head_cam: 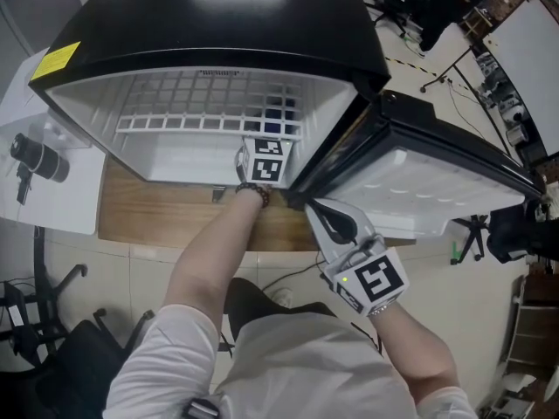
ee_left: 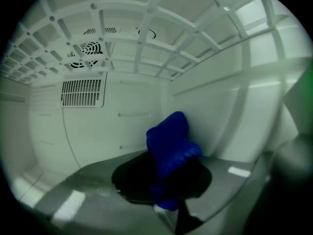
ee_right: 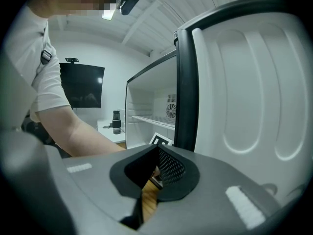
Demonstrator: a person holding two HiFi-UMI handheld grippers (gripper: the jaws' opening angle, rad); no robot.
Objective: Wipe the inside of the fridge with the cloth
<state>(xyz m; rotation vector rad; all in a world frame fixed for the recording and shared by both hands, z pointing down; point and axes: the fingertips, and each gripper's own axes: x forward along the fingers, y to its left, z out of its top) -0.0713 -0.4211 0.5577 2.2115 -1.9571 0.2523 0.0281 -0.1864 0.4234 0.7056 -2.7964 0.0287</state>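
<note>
White short-sleeved shirt in the foreground, a person stretches a bare left forearm, dark beaded bracelet at the wrist, straight into a black-shelled, white-lined small fridge standing on a pale wooden board. Inside, the grey plastic left gripper pinches the lower end of a bunched blue knitted cloth between its black pads. The ribbed fabric stands up from the jaws, its long axis near upright and leaning slightly right. Its rounded peak points toward the corner where the smooth back wall meets the right-hand side wall, beneath the white lattice shelf. Whether it touches either wall cannot be told. A slotted rectangular vent and a round fan grille mark the back wall. The bent right arm holds the right gripper outside, jaws pressed together on nothing, aimed at the black edge of the open door with its moulded white liner.
</note>
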